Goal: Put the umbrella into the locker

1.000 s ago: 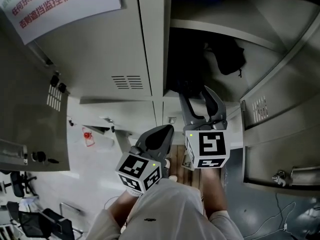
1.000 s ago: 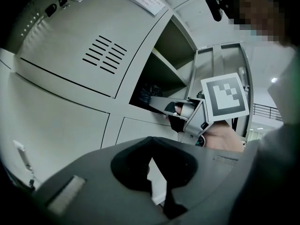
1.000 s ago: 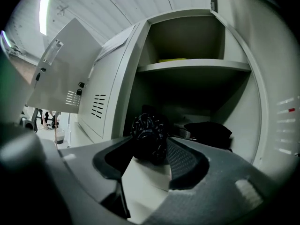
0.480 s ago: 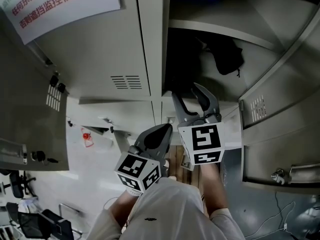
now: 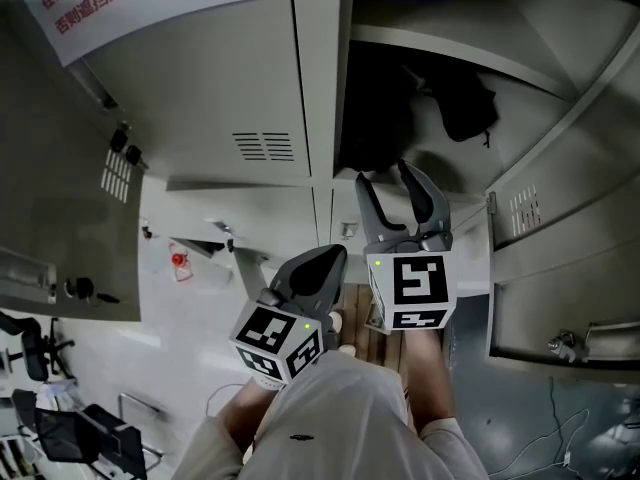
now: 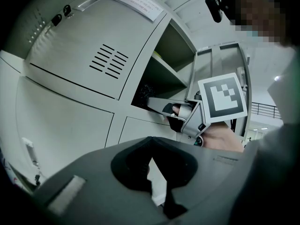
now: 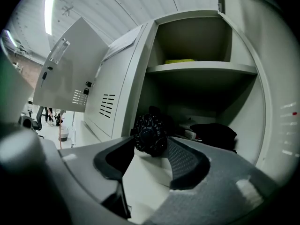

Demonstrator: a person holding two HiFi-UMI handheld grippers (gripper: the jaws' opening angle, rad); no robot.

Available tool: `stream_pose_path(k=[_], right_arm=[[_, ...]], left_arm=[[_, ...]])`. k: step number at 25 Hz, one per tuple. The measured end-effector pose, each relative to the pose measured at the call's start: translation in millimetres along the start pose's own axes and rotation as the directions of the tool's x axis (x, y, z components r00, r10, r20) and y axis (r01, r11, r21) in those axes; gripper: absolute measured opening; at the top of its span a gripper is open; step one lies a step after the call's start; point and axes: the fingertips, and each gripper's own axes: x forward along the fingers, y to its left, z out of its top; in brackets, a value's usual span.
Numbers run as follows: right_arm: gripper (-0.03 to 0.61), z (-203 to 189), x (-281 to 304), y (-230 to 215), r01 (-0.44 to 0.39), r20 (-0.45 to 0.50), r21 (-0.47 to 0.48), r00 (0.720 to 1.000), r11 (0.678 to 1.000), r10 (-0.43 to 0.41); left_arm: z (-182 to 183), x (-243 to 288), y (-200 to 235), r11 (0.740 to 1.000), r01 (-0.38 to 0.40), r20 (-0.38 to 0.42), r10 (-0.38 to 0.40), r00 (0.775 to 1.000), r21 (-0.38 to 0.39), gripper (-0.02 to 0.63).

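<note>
A black folded umbrella point(image 7: 150, 133) lies in the open locker's lower compartment point(image 7: 243, 125), its end facing me; in the head view the umbrella point(image 5: 377, 140) is a dark shape at the left wall. My right gripper point(image 5: 385, 175) points level into the opening. The right gripper point(image 7: 151, 146) is open and its jaws have just been opening; the umbrella's end sits right at the fingertips, and the pads do not press on it. My left gripper point(image 5: 325, 260) hangs lower left, outside the locker. The left gripper point(image 6: 151, 142) is shut on nothing.
A black bag point(image 5: 468, 103) lies at the compartment's back right. A shelf point(image 7: 201, 68) above carries something yellow point(image 7: 180, 60). The open door point(image 5: 560, 228) stands to the right. A closed vented door point(image 5: 265, 146) and a printed notice point(image 5: 140, 3) are to the left.
The head view has shifted a little. Both grippers stay at about the same place, and the umbrella lies still in the locker.
</note>
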Motion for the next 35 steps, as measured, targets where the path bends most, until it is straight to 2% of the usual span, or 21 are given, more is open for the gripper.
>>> stream_pose_path(k=[13, 21, 30, 35], right_arm=[[0.216, -12.3, -34.4, 8.2, 0.028, 0.033, 0.043, 0.999, 0.999, -0.030], [0.212, -11.3, -54.1, 12.5, 0.068, 0.111, 0.024, 0.991, 0.997, -0.070], [0.097, -29.3, -81.2, 11.1, 0.136, 0.151, 0.051, 0.978, 0.989, -0.142], [0.058, -46.5, -92.5, 10.9, 0.136, 0.122, 0.070, 0.982, 0.988, -0.144]], left_arm=[[-8.5, -10.3, -1.3, 1.000, -0.024, -0.001, 0.024, 1.000, 0.017, 0.018], [-9.2, -12.3, -1.9, 0.999, -0.024, 0.002, 0.024, 1.000, 0.045, 0.018], [-12.0, -15.3, -3.2, 0.994, -0.014, 0.023, 0.012, 1.000, 0.104, 0.018], [-14.9, -17.8, 0.1, 0.992, -0.026, 0.033, 0.022, 0.999, 0.124, 0.018]])
